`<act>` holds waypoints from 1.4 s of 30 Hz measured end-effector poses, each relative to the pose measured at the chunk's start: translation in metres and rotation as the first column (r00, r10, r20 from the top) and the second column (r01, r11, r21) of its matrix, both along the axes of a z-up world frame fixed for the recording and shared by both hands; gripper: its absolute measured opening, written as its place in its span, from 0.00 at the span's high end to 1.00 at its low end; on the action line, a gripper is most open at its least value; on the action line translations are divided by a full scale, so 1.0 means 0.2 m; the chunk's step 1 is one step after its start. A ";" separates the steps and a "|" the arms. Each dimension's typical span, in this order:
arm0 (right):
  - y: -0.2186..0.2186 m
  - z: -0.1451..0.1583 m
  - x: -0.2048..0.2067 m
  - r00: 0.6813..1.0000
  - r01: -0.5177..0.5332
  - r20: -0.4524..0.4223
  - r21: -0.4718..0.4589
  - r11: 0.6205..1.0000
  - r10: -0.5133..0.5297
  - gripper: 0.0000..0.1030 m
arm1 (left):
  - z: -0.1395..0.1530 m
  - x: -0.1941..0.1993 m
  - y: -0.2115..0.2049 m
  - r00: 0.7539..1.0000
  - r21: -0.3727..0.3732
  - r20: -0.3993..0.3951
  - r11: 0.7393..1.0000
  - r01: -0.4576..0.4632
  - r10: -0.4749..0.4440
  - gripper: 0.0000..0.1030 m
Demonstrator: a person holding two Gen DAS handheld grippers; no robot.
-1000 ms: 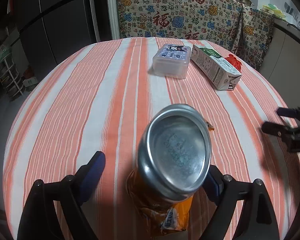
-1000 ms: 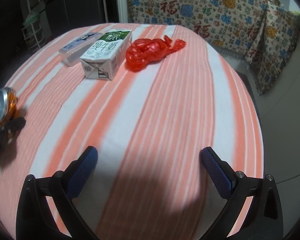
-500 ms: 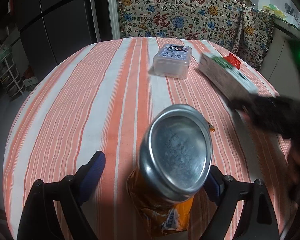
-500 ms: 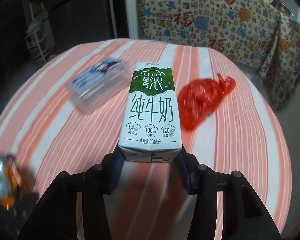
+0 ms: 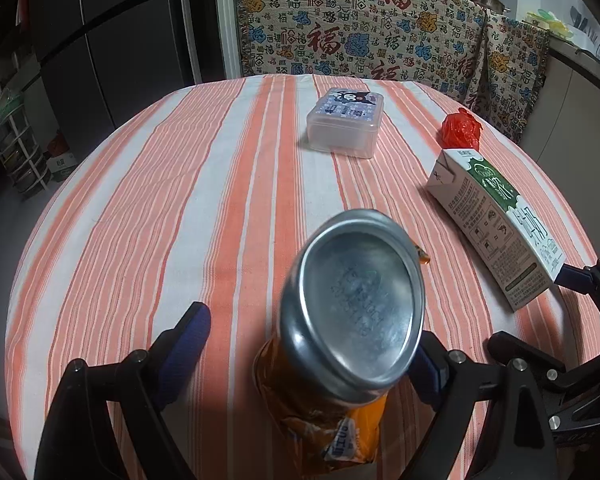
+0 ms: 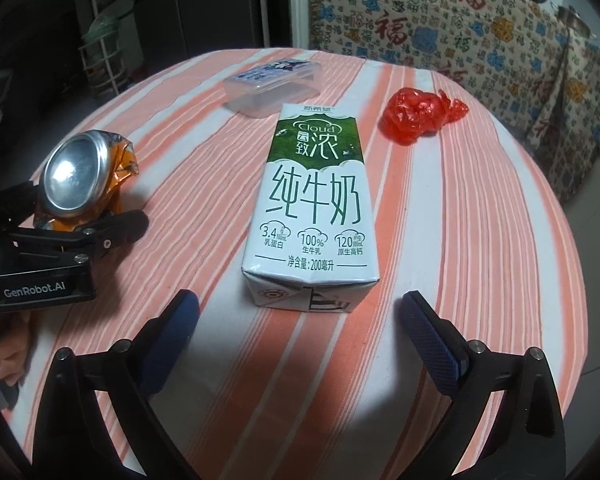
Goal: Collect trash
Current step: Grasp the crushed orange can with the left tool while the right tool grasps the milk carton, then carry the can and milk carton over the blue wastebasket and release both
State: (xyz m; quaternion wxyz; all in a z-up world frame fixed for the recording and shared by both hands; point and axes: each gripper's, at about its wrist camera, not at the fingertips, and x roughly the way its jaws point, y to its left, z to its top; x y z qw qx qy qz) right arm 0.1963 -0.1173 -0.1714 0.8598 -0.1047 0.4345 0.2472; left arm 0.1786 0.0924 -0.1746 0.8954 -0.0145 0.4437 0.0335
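Observation:
A crushed orange can stands between my left gripper's open fingers, leaning against the right finger; the left finger stands apart from it. It also shows in the right wrist view. A green-and-white milk carton lies flat on the striped tablecloth just ahead of my right gripper, which is open and empty. The carton also shows in the left wrist view. A crumpled red plastic bag lies beyond the carton, to the right.
A clear plastic box with a blue printed lid sits toward the far side of the round table. A patterned cloth hangs behind the table. A dark fridge and a wire rack stand at the left.
My right gripper reached the milk carton, shut on it and pulled it nearer, then opened and let it go. The carton now lies closer to the table's near right. The left gripper has not moved.

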 end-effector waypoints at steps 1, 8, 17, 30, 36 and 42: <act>0.00 0.00 0.00 1.000 0.001 0.000 -0.001 1.000 -0.001 0.01 | 0.00 0.00 0.00 1.000 0.000 0.000 1.000 0.000 0.000 0.11; 0.00 0.00 -0.01 1.000 0.000 0.000 -0.005 1.000 0.000 0.01 | 0.00 0.00 -0.01 1.000 0.000 0.000 1.000 -0.002 0.002 0.11; -0.01 0.00 0.00 1.000 -0.006 -0.010 0.016 1.000 0.006 0.01 | 0.02 -0.02 -0.01 0.998 0.000 -0.027 0.999 0.053 -0.053 0.12; 0.19 0.27 0.36 0.979 -0.058 -0.202 -0.158 0.986 0.025 0.06 | 0.19 -0.04 -0.06 0.975 -0.002 -0.017 0.975 0.222 -0.222 0.13; 0.22 0.20 0.40 0.960 -0.057 -0.281 -0.207 0.977 -0.004 0.52 | 0.17 -0.04 -0.10 0.971 0.069 -0.054 0.969 0.238 -0.234 0.58; 0.09 0.30 0.27 0.975 -0.062 -0.219 -0.136 0.989 0.031 0.52 | 0.26 -0.08 -0.08 0.969 -0.046 0.009 0.968 0.245 -0.245 0.63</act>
